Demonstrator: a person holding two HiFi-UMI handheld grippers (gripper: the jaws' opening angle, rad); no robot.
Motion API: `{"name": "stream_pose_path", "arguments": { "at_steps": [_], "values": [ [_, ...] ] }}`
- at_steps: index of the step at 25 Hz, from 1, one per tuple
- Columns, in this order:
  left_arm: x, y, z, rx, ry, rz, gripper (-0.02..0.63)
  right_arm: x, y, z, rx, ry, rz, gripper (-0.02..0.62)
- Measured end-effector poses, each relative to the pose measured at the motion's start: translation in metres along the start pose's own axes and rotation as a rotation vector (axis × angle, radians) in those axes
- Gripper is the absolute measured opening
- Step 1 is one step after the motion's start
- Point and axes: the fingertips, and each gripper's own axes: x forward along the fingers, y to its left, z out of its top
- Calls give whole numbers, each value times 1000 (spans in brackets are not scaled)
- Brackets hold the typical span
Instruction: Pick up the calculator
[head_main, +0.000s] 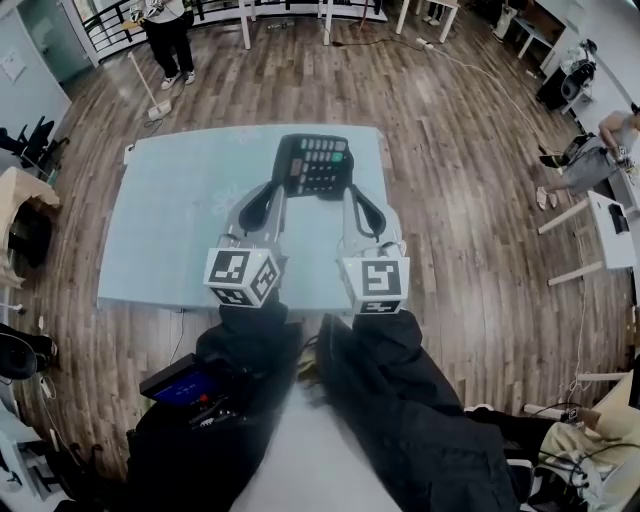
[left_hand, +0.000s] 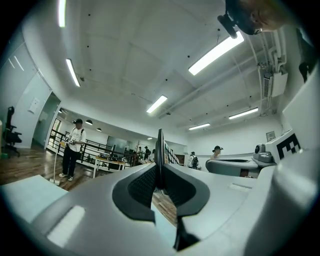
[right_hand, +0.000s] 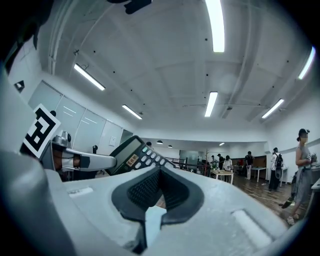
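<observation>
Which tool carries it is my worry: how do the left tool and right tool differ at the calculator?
The left tool is shut on the calculator, seen edge-on between its pads; the right tool has jaws nearly together, and its grip cannot be confirmed. The left tool is at the calculator's left edge, the right tool at its right. Both are grey with marker cubes, above the table.

Open tabletop (head_main: 160, 240) lies free on every side; only the calculator (head_main: 313, 165) hangs over its far middle.

Held level side by side, the left gripper (head_main: 279, 189) clamps the calculator (head_main: 315, 165) edge-on, while the right gripper (head_main: 348, 191) has its jaws together.
</observation>
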Motion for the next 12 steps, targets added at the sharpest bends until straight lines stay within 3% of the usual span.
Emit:
{"name": "stream_pose_path", "arguments": {
  "at_steps": [12],
  "values": [
    [-5, 0, 18, 35, -52, 19, 38, 0, -4, 14, -6, -40, -8, 1]
  ]
}}
